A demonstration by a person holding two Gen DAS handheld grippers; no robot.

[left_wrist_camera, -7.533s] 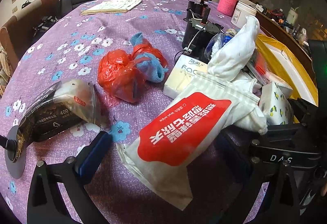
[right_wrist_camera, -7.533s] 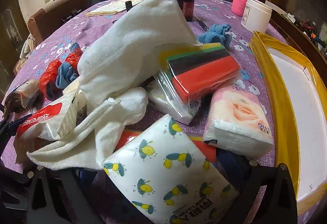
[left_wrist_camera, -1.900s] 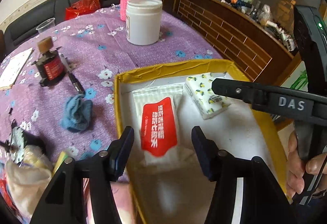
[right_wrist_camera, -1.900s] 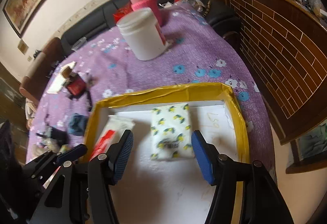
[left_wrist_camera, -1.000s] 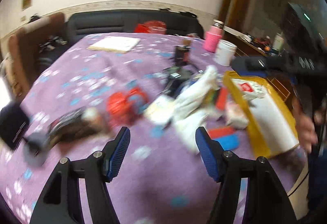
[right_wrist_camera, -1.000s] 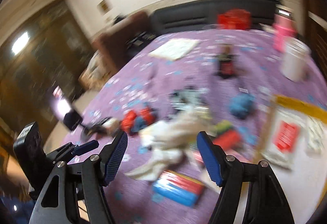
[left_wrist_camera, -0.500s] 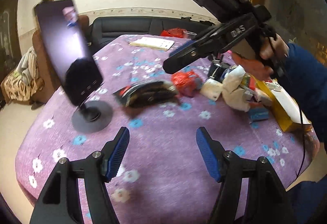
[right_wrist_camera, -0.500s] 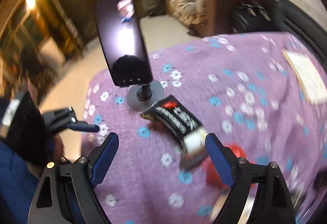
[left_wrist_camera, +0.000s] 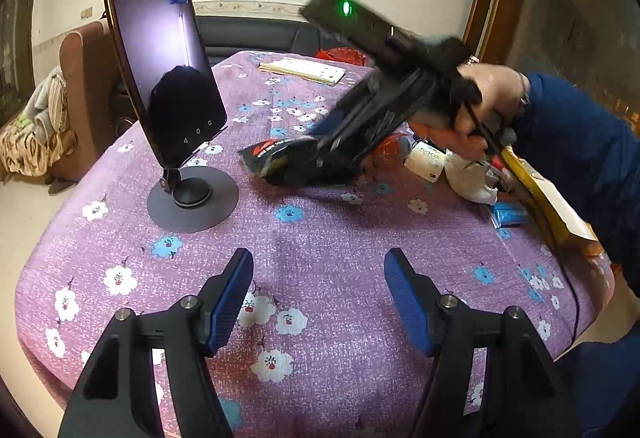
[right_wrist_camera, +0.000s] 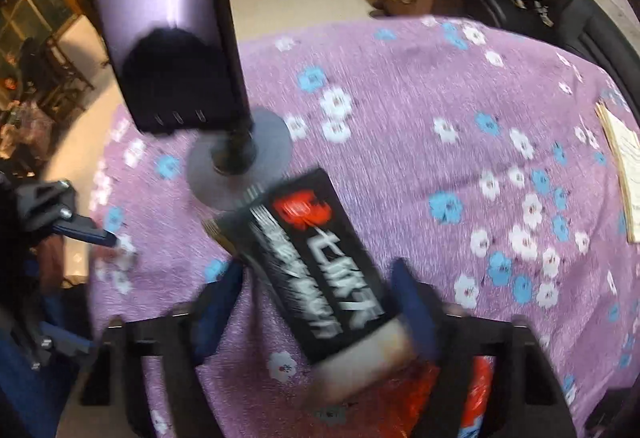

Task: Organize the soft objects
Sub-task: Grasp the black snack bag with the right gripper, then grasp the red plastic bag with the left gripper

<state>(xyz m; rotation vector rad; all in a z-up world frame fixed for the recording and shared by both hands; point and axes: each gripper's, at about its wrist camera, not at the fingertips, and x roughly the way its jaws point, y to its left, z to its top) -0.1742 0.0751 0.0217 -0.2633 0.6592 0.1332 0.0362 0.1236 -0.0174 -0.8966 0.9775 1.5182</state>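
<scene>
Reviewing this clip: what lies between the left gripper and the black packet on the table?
Only bare flowered tablecloth. The left wrist view shows the left gripper open, with nothing standing between it and the black packet, where the right gripper is closing.

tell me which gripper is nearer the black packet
Right. The right gripper straddles the black packet, fingers closing around it; the left gripper hangs empty over bare cloth, well short.

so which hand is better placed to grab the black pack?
Right. Its tongs are closing astride the black pack. The left tongs hang open over bare tablecloth, well short of the pack.
</scene>
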